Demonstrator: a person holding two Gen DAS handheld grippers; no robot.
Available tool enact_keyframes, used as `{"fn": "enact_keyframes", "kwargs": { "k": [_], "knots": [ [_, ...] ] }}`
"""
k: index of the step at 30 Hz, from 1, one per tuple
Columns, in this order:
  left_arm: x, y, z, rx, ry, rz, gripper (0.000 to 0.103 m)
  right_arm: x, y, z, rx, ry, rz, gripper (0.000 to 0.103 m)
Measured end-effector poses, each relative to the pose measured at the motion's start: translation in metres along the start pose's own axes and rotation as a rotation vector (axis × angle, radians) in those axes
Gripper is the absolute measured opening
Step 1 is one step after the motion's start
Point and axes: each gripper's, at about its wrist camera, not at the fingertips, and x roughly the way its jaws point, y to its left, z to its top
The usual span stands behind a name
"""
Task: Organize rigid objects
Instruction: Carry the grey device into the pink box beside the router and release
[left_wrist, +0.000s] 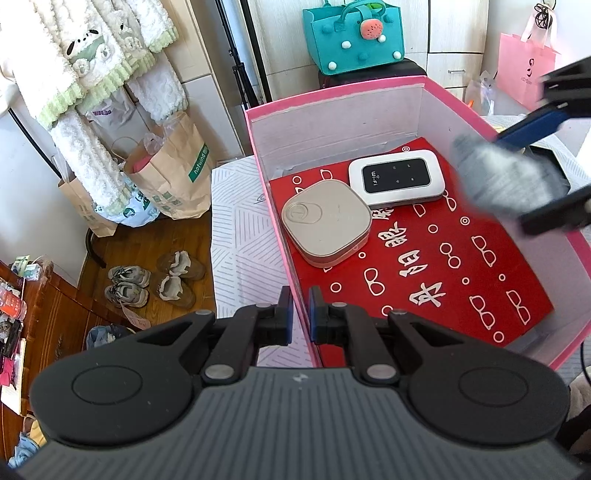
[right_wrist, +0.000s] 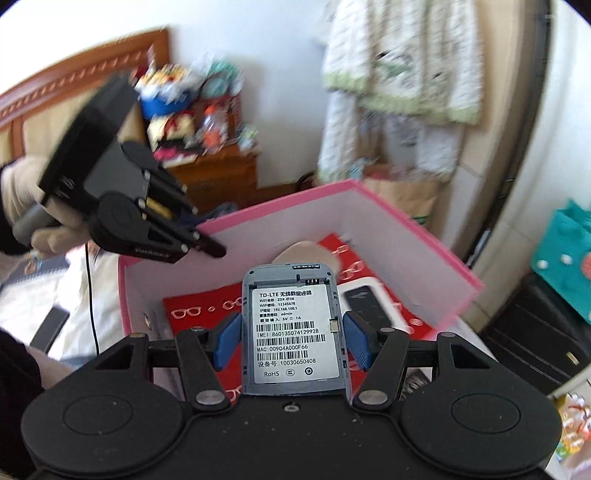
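Gripping a grey pocket router (right_wrist: 293, 328) by its long sides, the right tongs (right_wrist: 291, 341) hold it with its back cover off, so a white label with barcodes, printed numbers and a RoHS mark faces the camera. From the left wrist view the same piece is only a grey blur (left_wrist: 506, 177) between the blue pads, above the right side of the pink box (left_wrist: 332, 98).

The left tongs (left_wrist: 300, 314) are closed on the box's near-left wall, one blue pad on each side of the thin pink edge.

Inside the box lies a red card (left_wrist: 424, 258) printed with white glasses and characters. Two things rest on it at the far left corner: a white Wi-Fi router (left_wrist: 397, 177) with a black face, and just beside it, possibly touching, a beige rounded-square case (left_wrist: 327, 221).

The near and right stretch of the red card is bare, bounded by white inner walls with pink rims. The box stands on a white patterned cover (left_wrist: 236, 236); what lies beneath it cannot be told. Left of that, the wooden floor (left_wrist: 147, 243) carries two pairs of shoes (left_wrist: 155, 282) and paper bags (left_wrist: 173, 170).
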Motion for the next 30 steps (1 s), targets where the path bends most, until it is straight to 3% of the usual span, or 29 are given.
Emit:
{"fn": "enact_keyframes", "kwargs": {
  "k": [9, 22, 27, 30],
  "knots": [
    [0.0, 0.0, 0.0, 0.02, 0.003, -0.001, 0.008, 0.065, -0.002, 0.01, -0.118, 0.205, -0.02, 0.065],
    [-0.002, 0.005, -0.002, 0.012, -0.004, -0.014, 0.008, 0.098, -0.008, 0.019, -0.215, 0.389, 0.03, 0.065],
    [-0.002, 0.005, -0.002, 0.01, 0.001, -0.013, 0.008, 0.107, -0.013, 0.026, -0.238, 0.417, 0.02, 0.064],
    [-0.002, 0.005, -0.002, 0.005, 0.001, -0.014, 0.008, 0.108, -0.014, 0.028, -0.268, 0.393, -0.041, 0.062]
  ]
}}
